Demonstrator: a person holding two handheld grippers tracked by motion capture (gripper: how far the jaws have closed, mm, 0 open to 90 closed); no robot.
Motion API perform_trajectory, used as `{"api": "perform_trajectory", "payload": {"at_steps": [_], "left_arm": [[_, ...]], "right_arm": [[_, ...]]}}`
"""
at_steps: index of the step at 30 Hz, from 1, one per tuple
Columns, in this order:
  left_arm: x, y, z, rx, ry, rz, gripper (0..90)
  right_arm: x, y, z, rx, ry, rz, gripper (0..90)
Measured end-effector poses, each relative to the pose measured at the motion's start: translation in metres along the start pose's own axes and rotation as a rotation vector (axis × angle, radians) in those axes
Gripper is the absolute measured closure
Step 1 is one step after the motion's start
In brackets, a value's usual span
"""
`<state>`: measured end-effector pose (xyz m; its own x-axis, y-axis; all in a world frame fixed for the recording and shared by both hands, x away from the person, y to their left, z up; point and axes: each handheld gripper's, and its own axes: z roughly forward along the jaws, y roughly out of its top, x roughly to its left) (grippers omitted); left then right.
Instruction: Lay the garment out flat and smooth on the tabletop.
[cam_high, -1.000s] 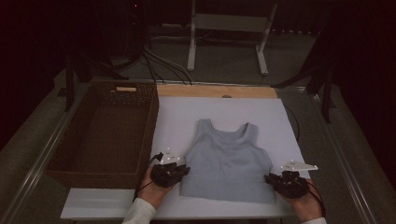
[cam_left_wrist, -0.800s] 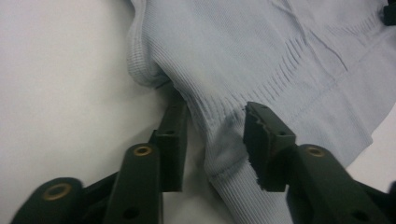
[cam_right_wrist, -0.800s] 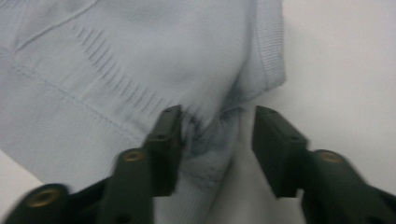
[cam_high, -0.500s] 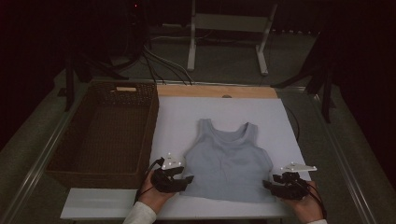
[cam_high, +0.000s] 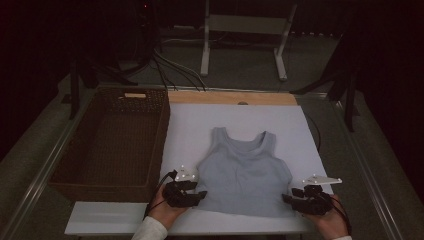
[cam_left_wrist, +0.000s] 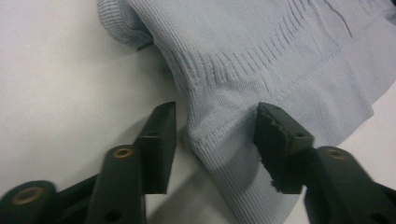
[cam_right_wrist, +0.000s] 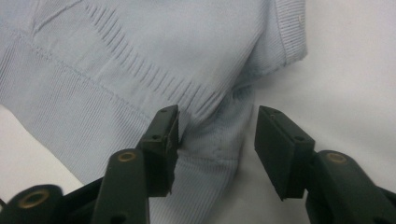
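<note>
— Fingers first: spread wide on the left gripper (cam_left_wrist: 212, 135), one black pad either side of the ribbed hem corner, gripping nothing yet.

— Same on the right gripper (cam_right_wrist: 217, 140): jaws well apart, straddling the opposite side seam, nothing clamped.

— Up to the high view. Pale blue knit tank top (cam_high: 243, 172) lying flat at centre frame on the white board (cam_high: 190, 130), straps toward the top of the frame, hem toward the bottom.

— Left gripper (cam_high: 199, 196) sitting lower left of the garment, just at its hem corner, held in the left hand (cam_high: 165, 210). Right gripper (cam_high: 289, 199) at lower right, at the other hem corner, right hand (cam_high: 332, 220) behind it.

— Brown wicker basket (cam_high: 65, 170) filling the left of the frame, touching the board's edge, well apart from the top.

— Left gripper view now. Tank top (cam_left_wrist: 261, 60) across the upper and right part of the frame, hem corner running down between the two pads; white surface at upper left.

— Right gripper view. Tank top (cam_right_wrist: 140, 60) across the upper left, side seam dropping between the pads, left pad touching the knit; bare white at right.
</note>
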<state>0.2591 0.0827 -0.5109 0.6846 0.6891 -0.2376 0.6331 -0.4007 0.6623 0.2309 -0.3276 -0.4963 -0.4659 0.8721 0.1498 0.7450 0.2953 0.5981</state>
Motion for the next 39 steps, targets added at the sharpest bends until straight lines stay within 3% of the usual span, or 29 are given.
{"api": "perform_trajectory", "payload": {"at_steps": [1,4,5,6,9,13,17,19,30,39], "left_arm": [[0.000,0.000,0.000,0.000,0.000,0.000,55.8],[-0.004,0.002,0.000,0.012,0.008,0.037,76.9],[-0.005,0.003,-0.002,0.008,0.001,0.046,80.7],[-0.006,0.003,-0.004,0.001,-0.004,0.053,82.5],[-0.008,0.005,-0.012,-0.043,-0.034,0.055,83.7],[-0.008,0.005,-0.024,-0.094,-0.061,0.038,83.9],[-0.003,0.004,-0.033,-0.121,-0.050,0.018,84.0],[-0.001,0.003,-0.034,-0.123,-0.053,0.001,84.0],[-0.012,0.005,-0.028,-0.106,-0.070,0.021,83.6],[-0.024,0.001,-0.029,-0.092,-0.124,0.040,83.1]], "right_arm": [[0.000,-0.001,0.000,0.004,0.006,-0.003,49.5],[0.002,-0.003,0.006,0.047,0.009,-0.025,54.3],[0.003,-0.003,0.005,0.050,0.009,-0.031,65.8],[0.003,-0.002,0.004,0.045,0.024,-0.032,71.7],[0.005,0.000,-0.002,0.020,0.056,-0.032,82.1],[0.009,0.002,-0.010,-0.026,0.079,-0.039,83.9],[0.012,0.001,-0.016,-0.046,0.098,-0.040,84.1],[0.012,0.000,-0.019,-0.053,0.095,-0.038,84.2],[0.009,-0.012,-0.034,-0.081,0.088,-0.024,84.3],[0.006,-0.019,-0.039,-0.080,0.078,-0.008,82.6]]}}
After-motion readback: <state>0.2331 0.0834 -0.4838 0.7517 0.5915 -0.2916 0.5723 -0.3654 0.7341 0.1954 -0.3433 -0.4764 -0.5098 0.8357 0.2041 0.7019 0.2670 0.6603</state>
